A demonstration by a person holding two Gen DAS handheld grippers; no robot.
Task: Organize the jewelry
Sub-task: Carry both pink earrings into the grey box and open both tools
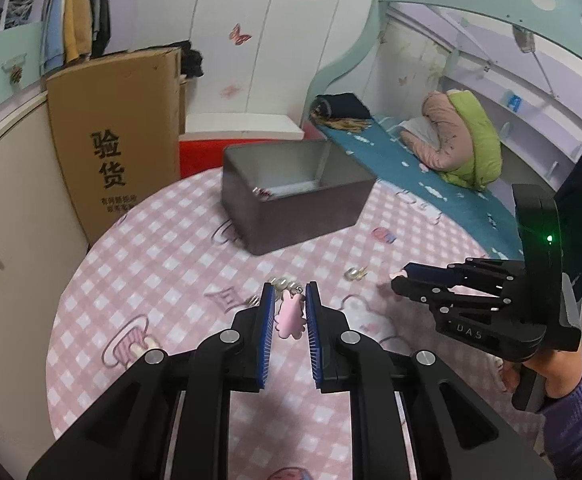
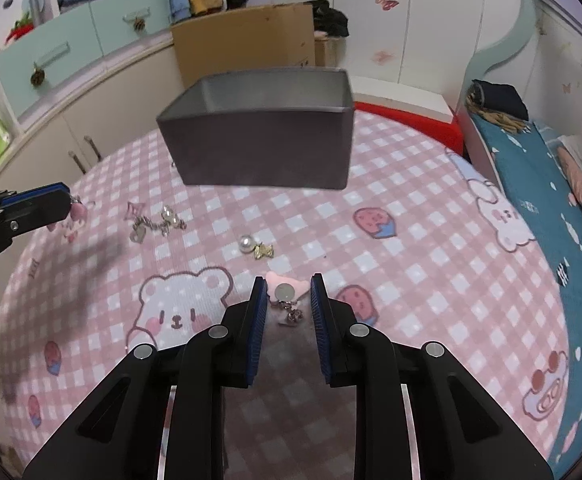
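Observation:
A grey open box (image 1: 291, 192) stands on the pink checked table (image 1: 163, 256); something small lies inside it. My left gripper (image 1: 290, 295) is open around a pink bunny charm (image 1: 290, 316) on the cloth, with silver pieces (image 1: 283, 283) just ahead. In the right wrist view the box (image 2: 263, 140) is ahead. My right gripper (image 2: 289, 286) is open around a pink bear charm (image 2: 287, 290) with a silver clasp. A pearl earring and gold charm (image 2: 255, 246) and a silver chain cluster (image 2: 157, 222) lie between.
A tall cardboard carton (image 1: 119, 132) stands at the table's far left edge. A bed with blue bedding (image 1: 419, 168) runs along the right. White cabinets (image 2: 51, 132) stand on the left. A red and white box (image 1: 247, 136) sits behind the grey box.

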